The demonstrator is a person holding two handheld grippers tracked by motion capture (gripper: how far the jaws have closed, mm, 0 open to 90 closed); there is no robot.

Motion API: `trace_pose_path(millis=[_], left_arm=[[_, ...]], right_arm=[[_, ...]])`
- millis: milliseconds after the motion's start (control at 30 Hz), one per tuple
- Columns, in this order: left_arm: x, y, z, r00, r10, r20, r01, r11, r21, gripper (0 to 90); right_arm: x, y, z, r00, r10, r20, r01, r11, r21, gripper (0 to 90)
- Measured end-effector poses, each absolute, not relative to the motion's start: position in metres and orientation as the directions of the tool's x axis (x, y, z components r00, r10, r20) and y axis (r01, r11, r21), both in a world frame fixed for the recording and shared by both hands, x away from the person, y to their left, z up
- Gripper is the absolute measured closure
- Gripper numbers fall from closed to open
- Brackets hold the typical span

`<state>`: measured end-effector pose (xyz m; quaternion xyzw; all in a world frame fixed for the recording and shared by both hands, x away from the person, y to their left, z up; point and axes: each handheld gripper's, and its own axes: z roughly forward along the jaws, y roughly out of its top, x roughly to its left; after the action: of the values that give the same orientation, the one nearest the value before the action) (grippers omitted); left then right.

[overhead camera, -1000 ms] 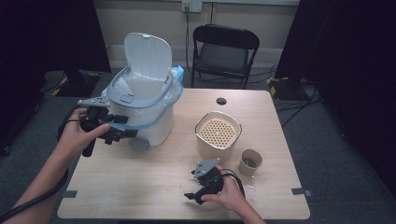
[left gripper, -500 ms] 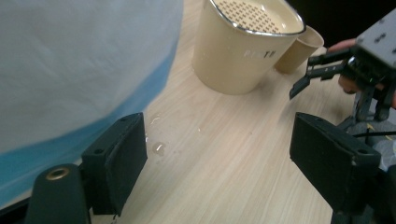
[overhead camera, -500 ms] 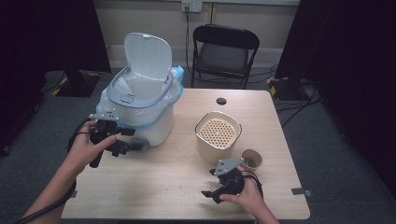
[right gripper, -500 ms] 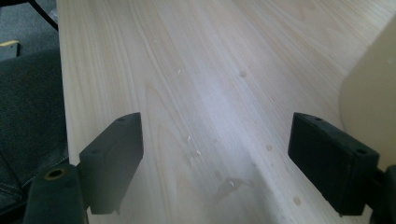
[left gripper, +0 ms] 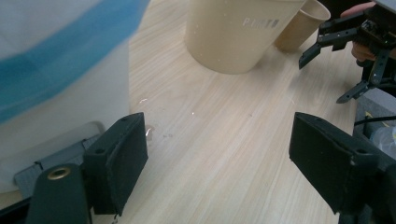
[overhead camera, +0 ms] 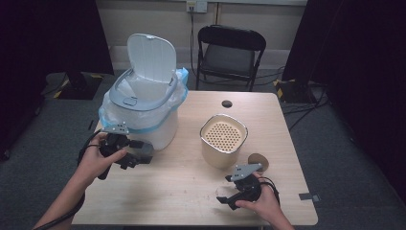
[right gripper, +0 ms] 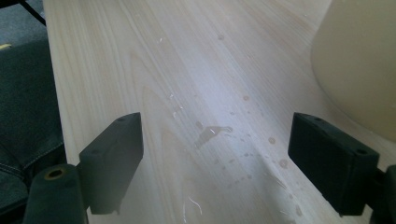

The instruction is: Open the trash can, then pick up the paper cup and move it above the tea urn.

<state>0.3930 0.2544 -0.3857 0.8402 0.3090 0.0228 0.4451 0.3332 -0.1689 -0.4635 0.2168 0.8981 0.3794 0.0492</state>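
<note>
With jaws wide and empty, the left gripper (overhead camera: 139, 155) is hovering beside the white bin (overhead camera: 143, 115) near the table's (overhead camera: 182, 201) left edge, and should approach squarely; the right gripper (overhead camera: 230, 194) is hovering, equally wide, near the front edge.

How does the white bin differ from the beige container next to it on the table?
The white bin is the larger; the beige container is clearly smaller. The bin's hinged lid stands open, while the container is capped by a perforated top. The bin carries a blue-edged plastic liner; the container has none. Both stand upright on the wooden table.
</note>
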Motion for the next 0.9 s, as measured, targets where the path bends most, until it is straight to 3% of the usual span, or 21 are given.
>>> trace_pose_path(millis=[900], left_arm=[[0.383,0.245,-0.432,0.813,0.528,-0.245,0.515,-0.458,0.724,19.5]], right_arm=[[0.316,-0.216,-0.466,-0.865,0.494,0.082,0.406,0.596,0.693,17.3]])
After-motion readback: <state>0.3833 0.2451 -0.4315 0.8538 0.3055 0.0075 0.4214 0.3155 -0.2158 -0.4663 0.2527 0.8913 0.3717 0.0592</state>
